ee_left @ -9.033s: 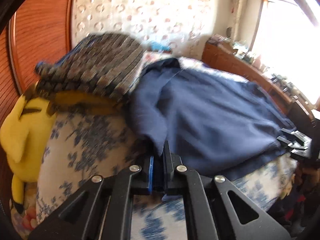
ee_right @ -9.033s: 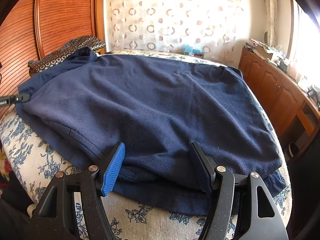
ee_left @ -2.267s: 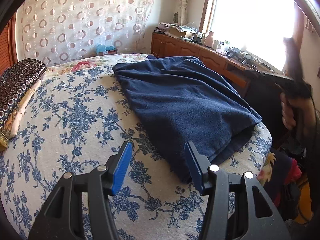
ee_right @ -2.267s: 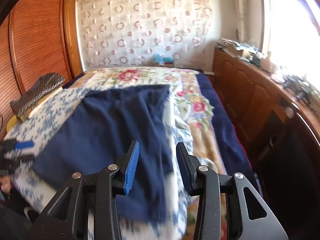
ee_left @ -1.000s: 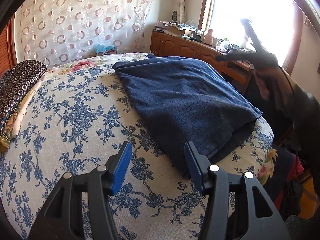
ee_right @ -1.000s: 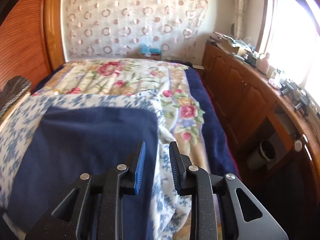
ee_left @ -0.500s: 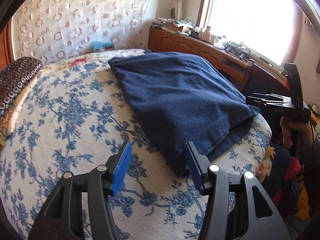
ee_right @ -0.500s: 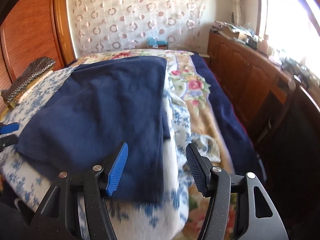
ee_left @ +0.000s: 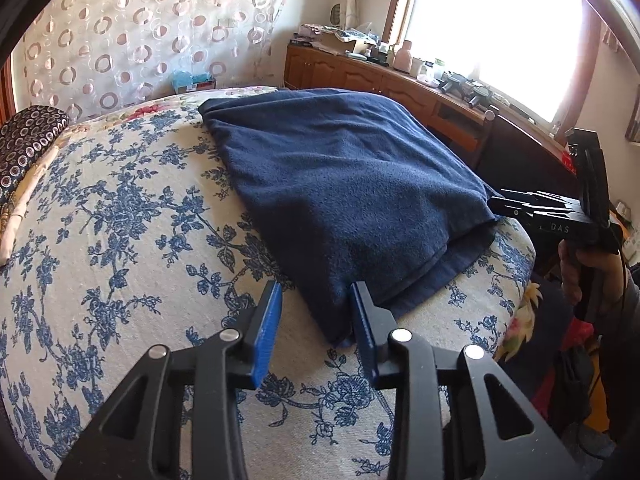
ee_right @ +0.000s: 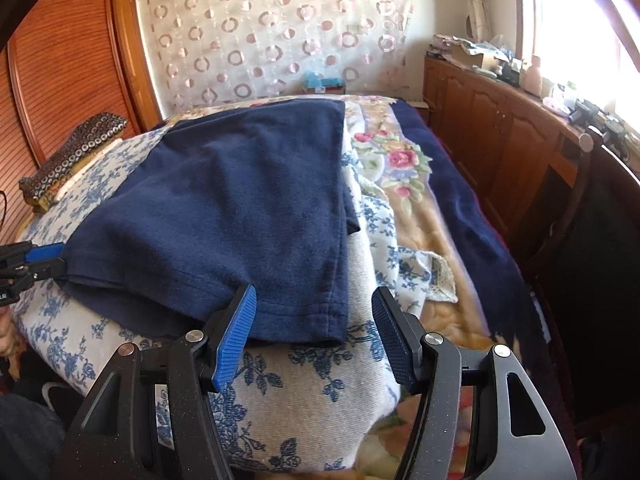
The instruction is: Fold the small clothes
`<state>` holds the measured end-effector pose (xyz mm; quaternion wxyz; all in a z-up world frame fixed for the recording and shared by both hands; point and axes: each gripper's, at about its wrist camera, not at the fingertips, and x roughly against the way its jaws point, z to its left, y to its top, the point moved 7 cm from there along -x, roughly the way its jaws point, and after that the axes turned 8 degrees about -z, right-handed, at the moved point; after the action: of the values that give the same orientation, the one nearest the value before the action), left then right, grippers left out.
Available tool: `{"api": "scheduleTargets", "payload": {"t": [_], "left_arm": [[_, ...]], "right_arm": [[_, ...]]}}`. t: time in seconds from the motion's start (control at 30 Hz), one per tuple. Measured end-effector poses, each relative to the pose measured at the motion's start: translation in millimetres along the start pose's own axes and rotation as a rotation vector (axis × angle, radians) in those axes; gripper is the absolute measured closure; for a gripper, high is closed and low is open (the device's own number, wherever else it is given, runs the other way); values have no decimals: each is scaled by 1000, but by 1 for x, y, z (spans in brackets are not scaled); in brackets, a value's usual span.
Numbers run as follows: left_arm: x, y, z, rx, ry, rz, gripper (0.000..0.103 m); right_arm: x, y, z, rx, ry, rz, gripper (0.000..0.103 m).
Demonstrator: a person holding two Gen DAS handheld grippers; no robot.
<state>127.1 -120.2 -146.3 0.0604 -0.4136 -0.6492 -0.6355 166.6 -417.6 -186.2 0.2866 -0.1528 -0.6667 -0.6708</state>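
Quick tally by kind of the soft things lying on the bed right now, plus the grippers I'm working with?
Navy garment, folded: 1
Blue-floral cover under it: 1
Rose-pattern blanket with navy border: 1
Dark ring-patterned cushion: 1
Grippers: 2, the left gripper and the right gripper, each at a near corner of the garment
Total: 6

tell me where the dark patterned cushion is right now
The dark patterned cushion lies at the far left edge of the bed in both wrist views, against the wooden wardrobe, well left of the folded navy garment.
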Motion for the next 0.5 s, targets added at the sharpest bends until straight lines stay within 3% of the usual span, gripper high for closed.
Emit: {"api": "scheduleTargets", "payload": {"t": [0.17, 0.33, 0.47, 0.5], "left_arm": [[-3, -2, 2, 12, -7, 16, 70], [-4, -4, -2, 3, -17, 19, 71], [-5, -4, -4, 1, -40, 23, 84], [-5, -4, -5, 2, -48, 24, 86]], "right_arm": [[-3, -3, 1, -8, 4, 27, 43], [-2, -8, 12, 35, 19, 44, 58], [-2, -8, 15, 30, 36, 50, 67], [-2, -8, 15, 26, 47, 50, 74]]}}
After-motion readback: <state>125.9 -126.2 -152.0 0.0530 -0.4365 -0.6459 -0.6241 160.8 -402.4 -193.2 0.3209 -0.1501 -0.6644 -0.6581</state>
